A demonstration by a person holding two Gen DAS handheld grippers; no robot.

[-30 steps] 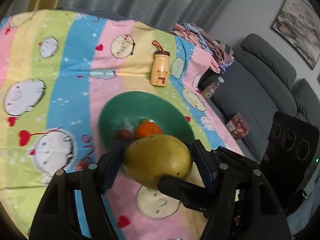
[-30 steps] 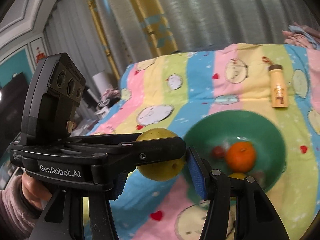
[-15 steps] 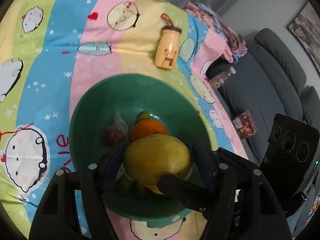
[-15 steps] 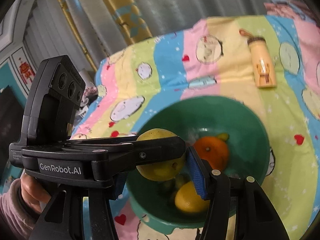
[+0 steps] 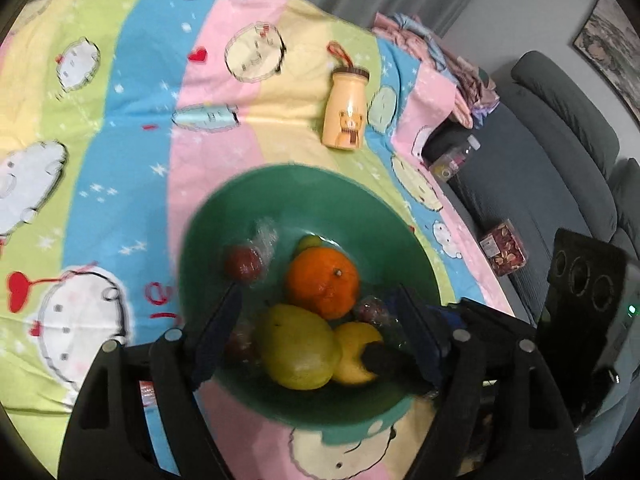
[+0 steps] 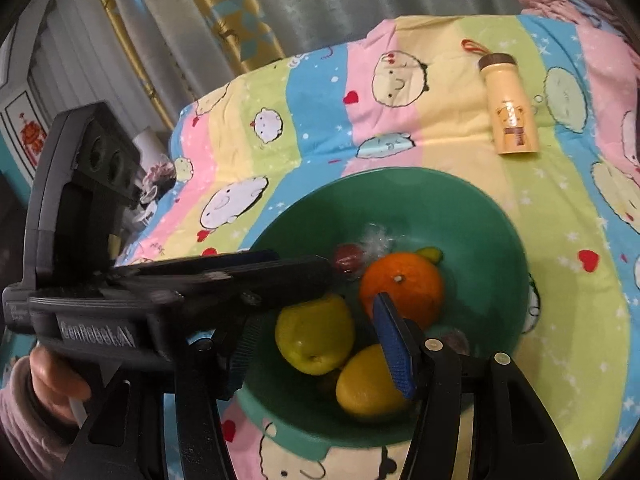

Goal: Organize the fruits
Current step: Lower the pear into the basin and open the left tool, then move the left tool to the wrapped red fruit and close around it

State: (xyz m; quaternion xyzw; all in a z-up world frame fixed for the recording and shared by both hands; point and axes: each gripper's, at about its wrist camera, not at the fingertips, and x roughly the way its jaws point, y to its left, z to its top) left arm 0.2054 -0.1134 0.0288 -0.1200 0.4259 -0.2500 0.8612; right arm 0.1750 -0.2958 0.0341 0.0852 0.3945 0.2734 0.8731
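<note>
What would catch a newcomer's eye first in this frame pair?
The green bowl on the pastel cartoon-print cloth draws the eye, with a bright orange at its middle and a yellow-green mango and a lemon lying in front of it. The left gripper hangs over the bowl; its jaws have just been opening and stand apart on either side of the mango. Behind the bowl a yellow bear-print bottle lies on the cloth.

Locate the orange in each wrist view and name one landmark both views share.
Left wrist view: the orange sits mid-bowl, just above the yellow-green fruit.
Right wrist view: the orange sits mid-bowl, right of centre, above the blue pad.
Shared landmark: the cream bear bottle lying on the cloth beyond the green bowl.
</note>
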